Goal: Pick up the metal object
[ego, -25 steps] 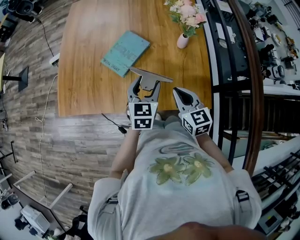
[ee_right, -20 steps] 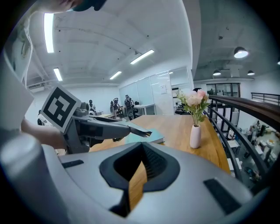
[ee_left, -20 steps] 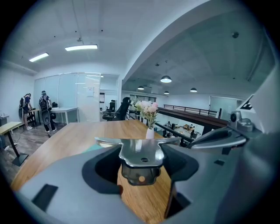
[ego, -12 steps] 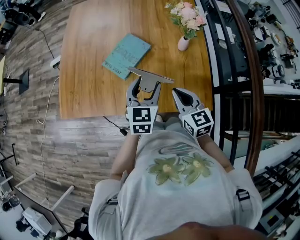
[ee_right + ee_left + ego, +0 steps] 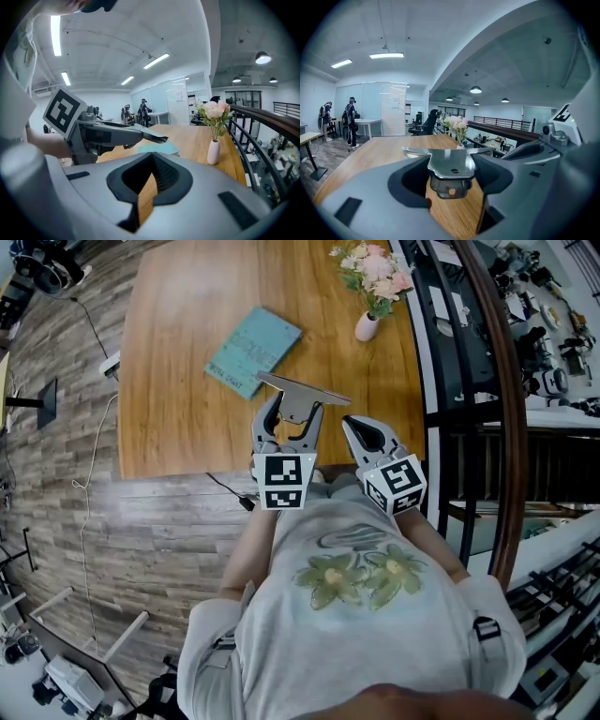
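Between left gripper (image 5: 293, 411) jaws, metal object (image 5: 304, 390) unchanged

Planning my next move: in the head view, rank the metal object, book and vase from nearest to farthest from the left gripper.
1. Metal object, clamped in the left gripper.
2. Book, ahead, slightly left.
3. Vase, ahead, to the right.

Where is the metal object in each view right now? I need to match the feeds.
Head view: metal object at centre, in the left tool.
Left gripper view: centre, between the jaws.
Right gripper view: left of centre, pointing right.
Shared landmark: vase of flowers.
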A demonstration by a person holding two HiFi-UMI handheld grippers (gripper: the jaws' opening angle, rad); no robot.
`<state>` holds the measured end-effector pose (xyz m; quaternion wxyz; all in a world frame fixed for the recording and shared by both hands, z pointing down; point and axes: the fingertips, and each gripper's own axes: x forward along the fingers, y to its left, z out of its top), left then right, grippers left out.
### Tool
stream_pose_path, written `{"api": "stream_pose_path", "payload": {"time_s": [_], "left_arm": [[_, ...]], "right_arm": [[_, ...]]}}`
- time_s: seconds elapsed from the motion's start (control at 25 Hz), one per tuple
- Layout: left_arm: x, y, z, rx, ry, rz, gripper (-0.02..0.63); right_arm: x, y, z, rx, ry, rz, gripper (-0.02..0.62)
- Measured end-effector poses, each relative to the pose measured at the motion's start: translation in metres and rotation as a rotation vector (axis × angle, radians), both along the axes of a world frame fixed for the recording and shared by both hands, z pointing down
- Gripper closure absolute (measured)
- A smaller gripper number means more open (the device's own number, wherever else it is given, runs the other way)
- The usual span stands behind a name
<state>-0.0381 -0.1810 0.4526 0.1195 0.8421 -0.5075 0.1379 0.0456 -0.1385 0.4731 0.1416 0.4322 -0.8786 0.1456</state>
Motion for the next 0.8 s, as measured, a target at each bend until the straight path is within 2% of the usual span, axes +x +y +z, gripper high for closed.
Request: {"api": "stream_pose_path", "payload": {"time_s": [0.8], "left_arm": [[-0.0022, 0.0097, -0.0009, 0.006, 0.000, -0.017, 0.304]], "right_arm": [[-0.0052, 0.0101, -0.0015, 0.002, -0.008, -0.022, 0.589]]}}
